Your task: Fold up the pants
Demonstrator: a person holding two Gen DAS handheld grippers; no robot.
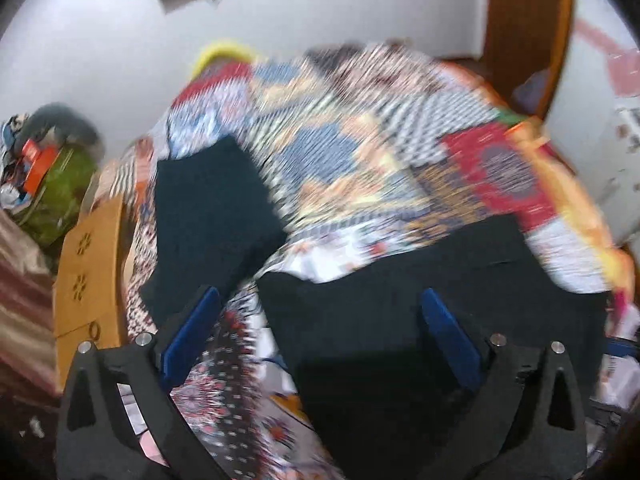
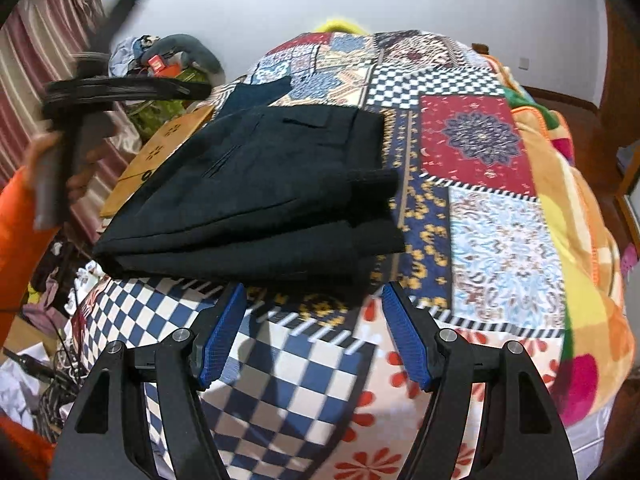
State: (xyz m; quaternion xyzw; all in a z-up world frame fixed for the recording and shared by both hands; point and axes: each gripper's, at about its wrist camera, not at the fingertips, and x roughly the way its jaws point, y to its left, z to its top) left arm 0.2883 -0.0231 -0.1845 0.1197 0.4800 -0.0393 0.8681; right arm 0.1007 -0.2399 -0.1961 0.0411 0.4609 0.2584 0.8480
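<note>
The bed's patchwork quilt (image 2: 472, 148) fills everything ahead of my right tongs (image 2: 314, 334): a soft printed cover of checks, florals and a red medallion square, rounded over the mattress. On it, just beyond the right tongs' tips and slightly to their left, lie the black pants (image 2: 256, 188), a matte woven cloth stacked in several flat layers with a crisp folded edge facing me and a pocket welt showing on top. I judge the folding nearly done, both tools off the cloth; what remains looks like a last tidy or one more fold. For that I would slide one finger under the near edge without dragging the stack. The right tongs stand spread wide and empty, their blue ribbed pads (image 2: 226, 334) clear of the fabric. My left tongs (image 1: 320, 324) are spread too, holding nothing; that view is motion-blurred, with the pants' dark mass right ahead between and under the tips. A second dark piece (image 1: 208, 208) lies further off to their left; whether it belongs to the pants I cannot tell. A wooden side panel (image 1: 90, 264) with cut-out flowers stands left of the left tongs.
</note>
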